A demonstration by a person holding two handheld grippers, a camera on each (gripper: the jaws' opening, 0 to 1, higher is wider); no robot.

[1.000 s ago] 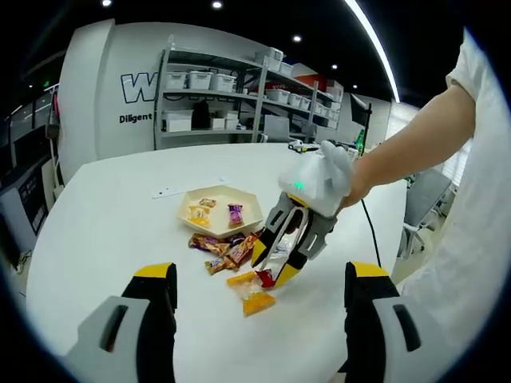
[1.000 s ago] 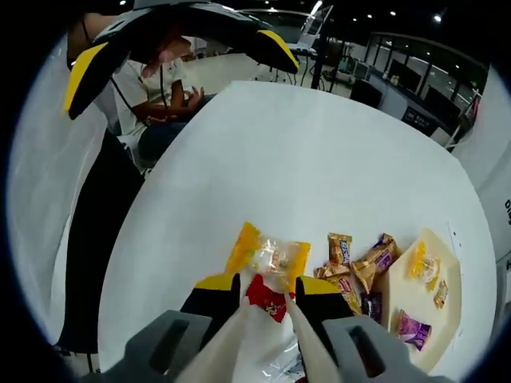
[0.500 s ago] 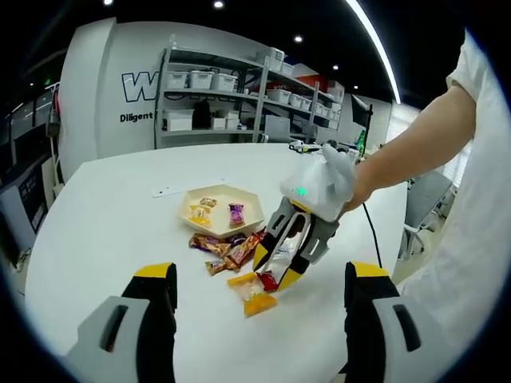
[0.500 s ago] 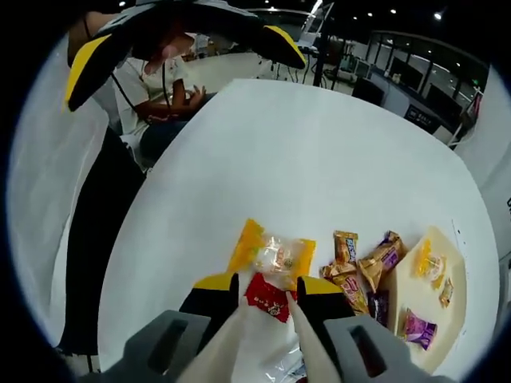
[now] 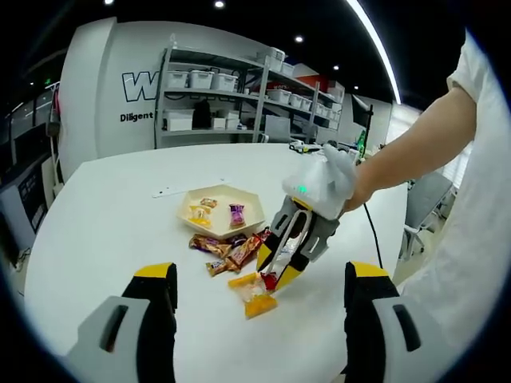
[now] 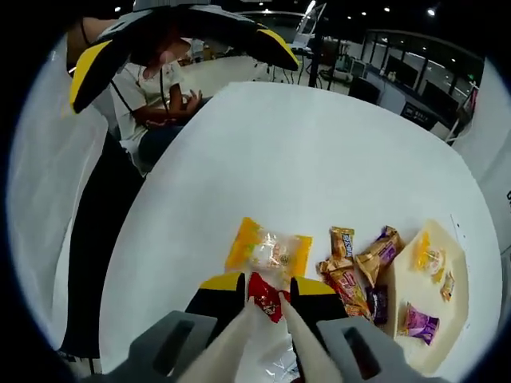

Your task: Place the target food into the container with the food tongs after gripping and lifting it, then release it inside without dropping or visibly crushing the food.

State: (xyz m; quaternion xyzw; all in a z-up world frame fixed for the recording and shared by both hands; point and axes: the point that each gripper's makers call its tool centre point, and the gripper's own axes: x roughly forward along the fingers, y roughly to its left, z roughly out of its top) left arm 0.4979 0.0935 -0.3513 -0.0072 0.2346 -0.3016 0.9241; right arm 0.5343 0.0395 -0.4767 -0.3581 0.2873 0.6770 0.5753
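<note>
Between the yellow-tipped right tongs [image 6: 259, 289]: one small red-wrapped candy [image 6: 265, 294], pinched close at the tips, sitting at or just above the round white surface [image 6: 319, 152]; whether it is lifted clear cannot be told. In the left gripper view the same right tongs [image 5: 277, 271] reach down with the red-wrapped candy [image 5: 269, 278] at their tips.

Just beyond the red candy: one orange-ended clear-wrapped sweet [image 6: 267, 250], flat on the surface, just beside the tong tips.

Further from the red candy, toward the tray: loose cluster of gold, brown and purple wrapped candies [image 6: 357, 267], touching one another, its far edge against the tray.

Beyond the cluster: one cream hexagonal shallow tray [image 6: 399, 279], holding a yellow-wrapped sweet [image 6: 427, 260], a purple-wrapped sweet [image 6: 417, 321] and a small brown one [image 6: 447, 285]. The red candy lies well apart from this tray.

Left tongs [image 5: 259, 275]: wide open, holding nothing, held above the surface near the red candy.

Behind the tray, off the surface: grey metal shelving [image 5: 231, 96] stacked with white bins.
</note>
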